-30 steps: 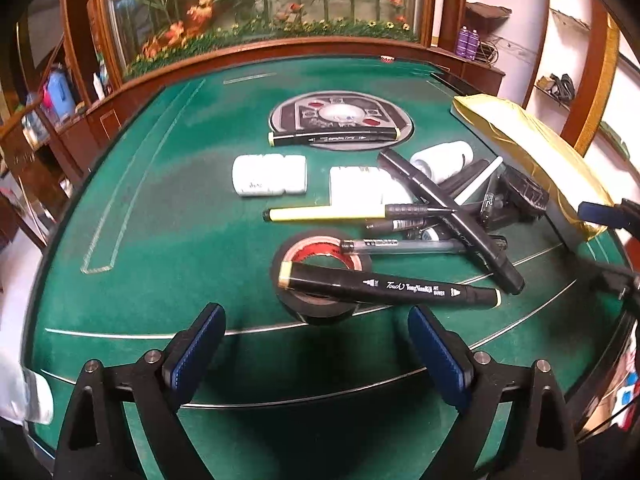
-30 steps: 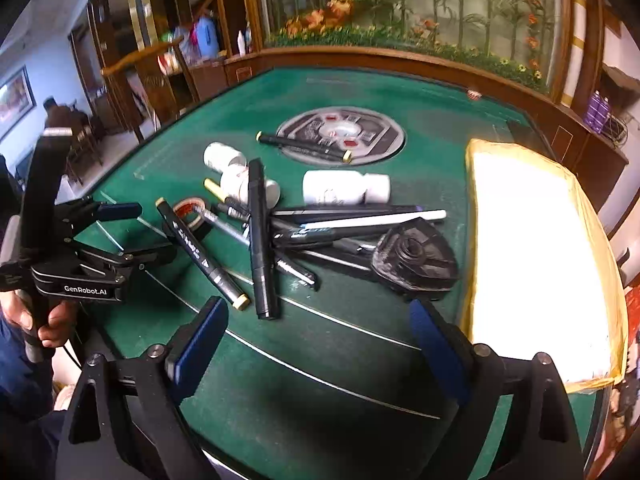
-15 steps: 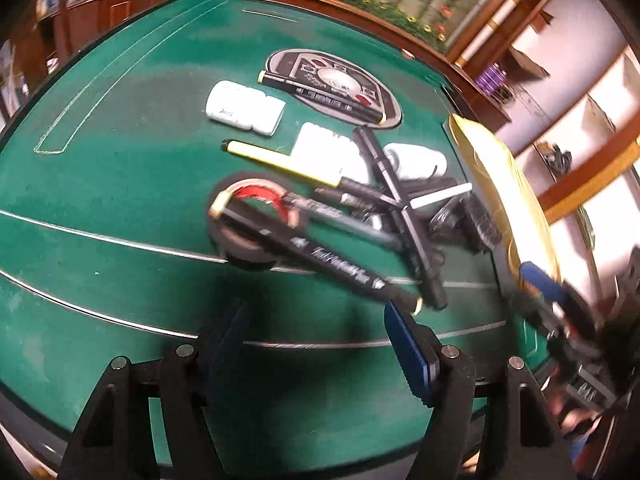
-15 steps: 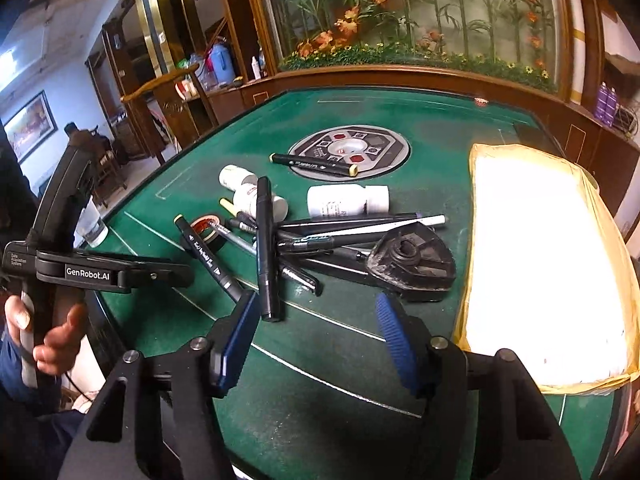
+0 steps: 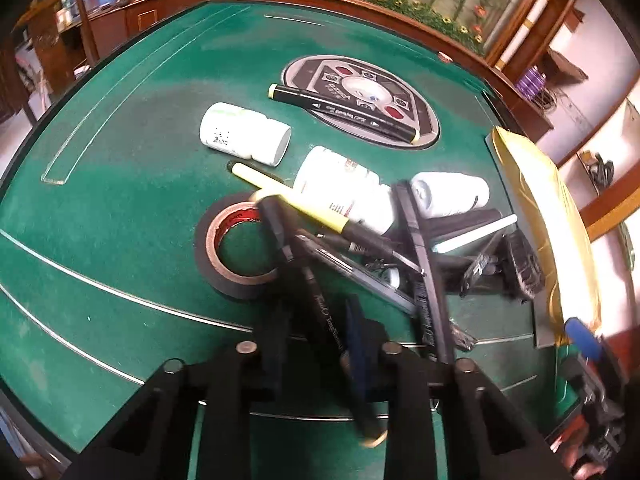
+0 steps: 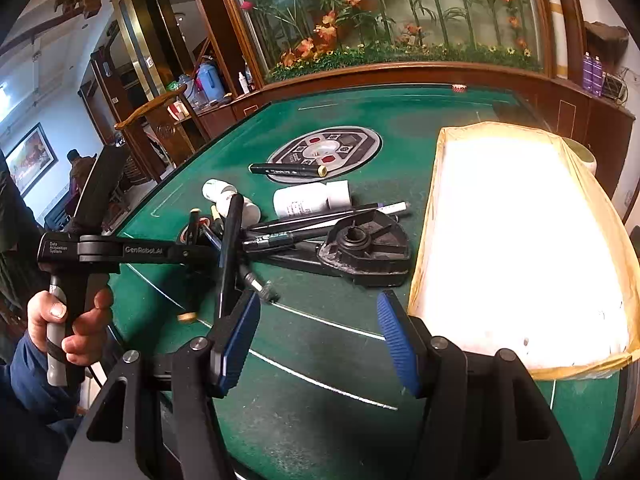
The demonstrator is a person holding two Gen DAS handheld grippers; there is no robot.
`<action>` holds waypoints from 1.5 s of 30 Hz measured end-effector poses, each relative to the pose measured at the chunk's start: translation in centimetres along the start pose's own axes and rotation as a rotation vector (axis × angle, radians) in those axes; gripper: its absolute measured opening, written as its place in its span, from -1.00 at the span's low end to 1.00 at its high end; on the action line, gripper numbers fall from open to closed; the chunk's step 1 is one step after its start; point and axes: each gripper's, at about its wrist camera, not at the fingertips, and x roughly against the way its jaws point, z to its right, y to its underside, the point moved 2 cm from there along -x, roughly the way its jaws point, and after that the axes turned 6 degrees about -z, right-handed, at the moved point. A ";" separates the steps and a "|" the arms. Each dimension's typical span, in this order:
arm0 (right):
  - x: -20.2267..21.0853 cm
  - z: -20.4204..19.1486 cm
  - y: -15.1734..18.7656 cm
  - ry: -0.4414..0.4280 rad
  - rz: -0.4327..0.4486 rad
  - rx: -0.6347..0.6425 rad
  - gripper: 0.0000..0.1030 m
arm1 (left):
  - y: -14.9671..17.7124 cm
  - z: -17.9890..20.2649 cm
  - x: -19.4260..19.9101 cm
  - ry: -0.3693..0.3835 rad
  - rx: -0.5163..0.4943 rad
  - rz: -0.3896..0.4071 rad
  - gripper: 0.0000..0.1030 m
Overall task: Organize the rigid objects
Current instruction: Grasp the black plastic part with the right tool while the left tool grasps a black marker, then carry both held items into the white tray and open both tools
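A pile of rigid objects lies on the green felt table (image 5: 120, 208). My left gripper (image 5: 316, 344) is shut on a black Touch marker (image 5: 320, 304), whose far end rests on a black tape roll (image 5: 236, 248). The marker also shows in the right wrist view (image 6: 192, 236), held by the left gripper (image 6: 188, 252). My right gripper (image 6: 316, 336) is open and empty above the felt, just in front of a long black pen (image 6: 228, 256). White bottles (image 5: 244, 134) (image 6: 312, 198), a yellow pen (image 5: 288, 200) and a black tape dispenser (image 6: 364, 248) lie in the pile.
A bright gold-rimmed tray (image 6: 432, 216) sits at the right of the table. A round control panel (image 5: 360, 96) in the table's middle carries another black marker (image 5: 344, 114). A wooden rim (image 6: 400, 72) bounds the table's far side.
My left gripper moved forward and shut on the black Touch marker, turning it off the tape roll. My right gripper narrowed a little and stayed open.
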 end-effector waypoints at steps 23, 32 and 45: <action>-10.6 0.4 -7.8 0.095 -0.508 0.361 0.46 | 0.9 0.3 0.3 -0.022 -0.171 0.032 -0.59; -9.0 0.4 -7.4 0.015 -0.434 0.264 0.36 | 1.0 -0.1 0.4 0.035 -0.176 0.053 -0.60; -2.2 -2.1 -6.1 -0.065 -0.117 0.076 0.37 | 0.9 0.5 2.3 0.095 -0.186 0.099 -0.71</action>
